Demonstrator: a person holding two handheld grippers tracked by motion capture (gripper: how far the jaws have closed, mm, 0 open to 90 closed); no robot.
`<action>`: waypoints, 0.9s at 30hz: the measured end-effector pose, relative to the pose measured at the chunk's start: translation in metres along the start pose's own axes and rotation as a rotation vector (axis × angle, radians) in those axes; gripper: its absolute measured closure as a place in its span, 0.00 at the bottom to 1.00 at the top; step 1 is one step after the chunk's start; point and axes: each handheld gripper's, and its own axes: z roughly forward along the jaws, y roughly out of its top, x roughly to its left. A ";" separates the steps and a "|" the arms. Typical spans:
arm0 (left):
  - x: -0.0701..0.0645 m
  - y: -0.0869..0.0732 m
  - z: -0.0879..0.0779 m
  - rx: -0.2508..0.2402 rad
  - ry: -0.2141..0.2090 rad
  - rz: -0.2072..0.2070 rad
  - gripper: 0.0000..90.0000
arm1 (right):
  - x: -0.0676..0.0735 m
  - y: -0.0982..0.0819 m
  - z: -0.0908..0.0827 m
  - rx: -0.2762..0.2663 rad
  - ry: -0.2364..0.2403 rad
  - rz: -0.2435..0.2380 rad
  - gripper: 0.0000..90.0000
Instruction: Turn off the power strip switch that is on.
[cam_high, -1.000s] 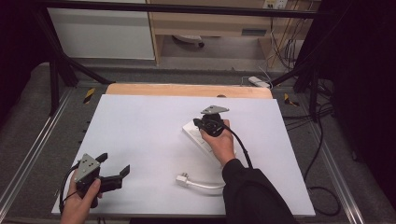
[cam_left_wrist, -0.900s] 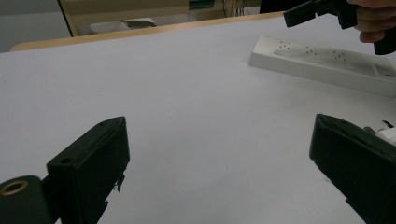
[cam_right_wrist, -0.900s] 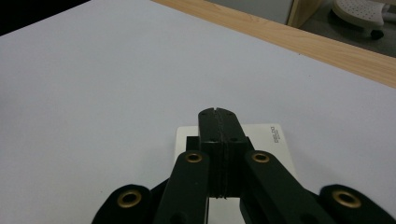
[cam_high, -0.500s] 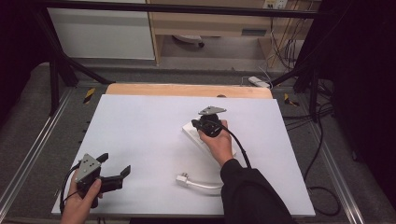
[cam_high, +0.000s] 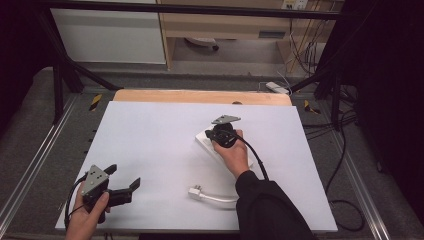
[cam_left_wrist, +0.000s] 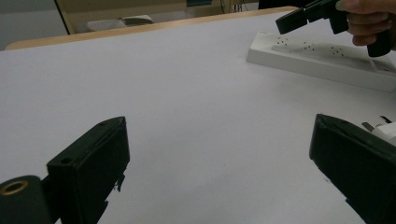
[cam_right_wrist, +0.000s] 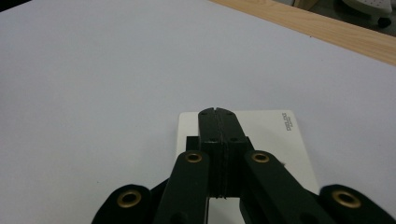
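A white power strip (cam_high: 204, 140) lies slantwise right of the table's middle. My right gripper (cam_high: 216, 134) hangs over its far end, shut with nothing between the jaws. In the right gripper view the closed tips (cam_right_wrist: 217, 112) sit just above the strip's end (cam_right_wrist: 280, 135). A white plug (cam_high: 195, 192) with a short white cable (cam_high: 222, 199) lies nearer the front edge. My left gripper (cam_high: 123, 177) rests at the front left, open and empty. In the left gripper view its gap (cam_left_wrist: 219, 163) faces the strip (cam_left_wrist: 322, 60), the plug (cam_left_wrist: 385, 131) and the right gripper (cam_left_wrist: 294, 18).
A white sheet (cam_high: 150, 135) covers the tabletop, with a wooden strip (cam_high: 200, 96) along the far edge. Metal rails (cam_high: 40, 165) run down both sides. Black cables (cam_high: 345, 200) lie on the floor at the right.
My right gripper has edged slightly left over the power strip's end. The left gripper, plug and strip have not moved.
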 end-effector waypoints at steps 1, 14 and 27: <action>0.000 0.000 0.000 -0.001 0.000 0.000 0.05 | 0.000 0.000 0.000 0.003 0.001 -0.002 1.00; 0.000 0.000 0.000 0.002 -0.001 0.002 0.05 | 0.001 -0.003 0.006 0.044 0.006 -0.001 1.00; 0.001 0.000 0.000 0.005 0.000 0.002 0.05 | 0.005 -0.006 0.011 0.052 0.019 -0.002 1.00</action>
